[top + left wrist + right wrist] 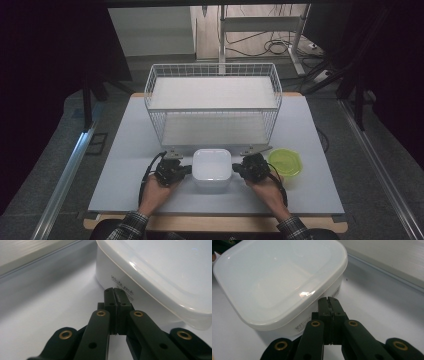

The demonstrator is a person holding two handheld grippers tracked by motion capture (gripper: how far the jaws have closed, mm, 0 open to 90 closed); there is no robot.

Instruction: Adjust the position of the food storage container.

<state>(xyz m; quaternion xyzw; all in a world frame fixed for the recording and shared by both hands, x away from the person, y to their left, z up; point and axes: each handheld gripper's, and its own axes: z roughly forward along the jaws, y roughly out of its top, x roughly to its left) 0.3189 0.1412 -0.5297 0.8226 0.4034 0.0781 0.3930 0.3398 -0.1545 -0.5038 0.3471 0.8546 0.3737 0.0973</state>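
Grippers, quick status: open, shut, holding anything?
Left gripper: shut, holding nothing, tips against the side of the white lidded container.
Right gripper: shut, holding nothing, tips at the container's opposite side.

A pale grey bench (125,165) with a wooden edge stands on a grey floor (55,145). Metal rails (65,175) run along both sides. Behind it, a light wall panel (150,30), a metal stand (222,30) and loose cables (275,47) sit in dim light; the edges are dark.
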